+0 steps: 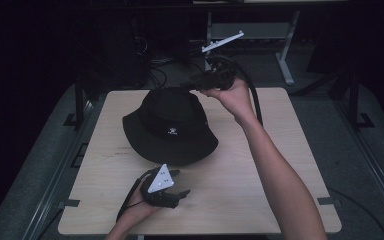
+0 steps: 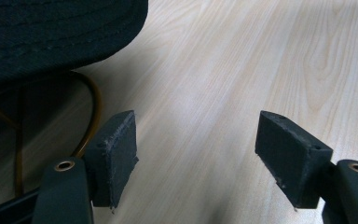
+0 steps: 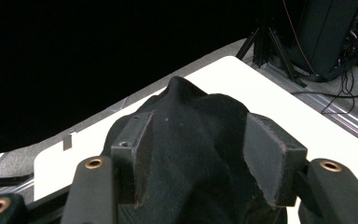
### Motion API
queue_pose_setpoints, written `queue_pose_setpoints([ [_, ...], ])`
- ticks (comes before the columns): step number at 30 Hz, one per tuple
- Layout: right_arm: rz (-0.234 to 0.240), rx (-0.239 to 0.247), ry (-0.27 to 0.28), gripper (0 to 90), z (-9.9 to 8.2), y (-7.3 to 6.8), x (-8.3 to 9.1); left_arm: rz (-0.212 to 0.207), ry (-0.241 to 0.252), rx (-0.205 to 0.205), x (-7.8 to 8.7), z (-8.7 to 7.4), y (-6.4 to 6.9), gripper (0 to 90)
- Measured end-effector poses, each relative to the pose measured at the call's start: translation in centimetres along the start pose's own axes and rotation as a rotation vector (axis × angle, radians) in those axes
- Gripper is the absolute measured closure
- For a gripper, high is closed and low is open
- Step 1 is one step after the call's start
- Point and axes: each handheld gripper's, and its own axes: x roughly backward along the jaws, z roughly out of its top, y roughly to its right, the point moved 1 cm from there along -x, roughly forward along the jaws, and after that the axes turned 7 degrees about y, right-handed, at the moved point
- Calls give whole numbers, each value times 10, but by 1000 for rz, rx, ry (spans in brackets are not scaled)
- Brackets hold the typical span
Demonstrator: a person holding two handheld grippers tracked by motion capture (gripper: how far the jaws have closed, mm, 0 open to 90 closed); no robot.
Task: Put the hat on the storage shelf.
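A black bucket hat [image 1: 170,125] with a small white logo lies on the light wooden table [image 1: 260,190]. My right gripper [image 1: 194,85] is raised over the hat's far side. In the right gripper view, my right gripper [image 3: 198,149] is shut on a pinched-up fold of the hat's crown [image 3: 191,107]. My left gripper [image 1: 180,182] rests on the table just in front of the brim. In the left gripper view it [image 2: 196,154] stands open with bare wood between its fingers. The brim [image 2: 51,32] is at upper left, with a thin orange-brown wire [image 2: 94,112] curving beneath it.
Bare tabletop [image 2: 242,70] stretches to the right of the hat and along the front edge. Beyond the table's far edge are cables [image 3: 349,79], dark equipment and a grey desk frame [image 1: 285,60] on the floor.
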Motion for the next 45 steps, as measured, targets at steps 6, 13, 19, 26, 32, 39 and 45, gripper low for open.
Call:
queue_pose_setpoints([
  [6, 1, -7, 7, 412, -5, 1, 8, -2, -2, -1, -1, 0, 1, 287],
  [13, -3, -9, 8, 401, -12, 3, 16, -5, -1, -2, -2, -1, 1, 286],
  [19, -5, -15, 14, 399, -19, 5, 24, -7, -8, -6, -2, -1, 2, 286],
  [26, -8, -31, 18, 392, -28, 8, 32, -7, -7, -9, -2, -1, 2, 285],
  [32, -15, -39, 18, 381, -39, 11, 40, -8, -7, -4, -2, -1, 3, 285],
  [39, -26, -60, 20, 369, -51, 16, 49, -10, -16, -12, -3, -1, 3, 285],
  [45, -32, -67, 20, 357, -62, 19, 57, -10, -20, -18, -3, -1, 3, 285],
])
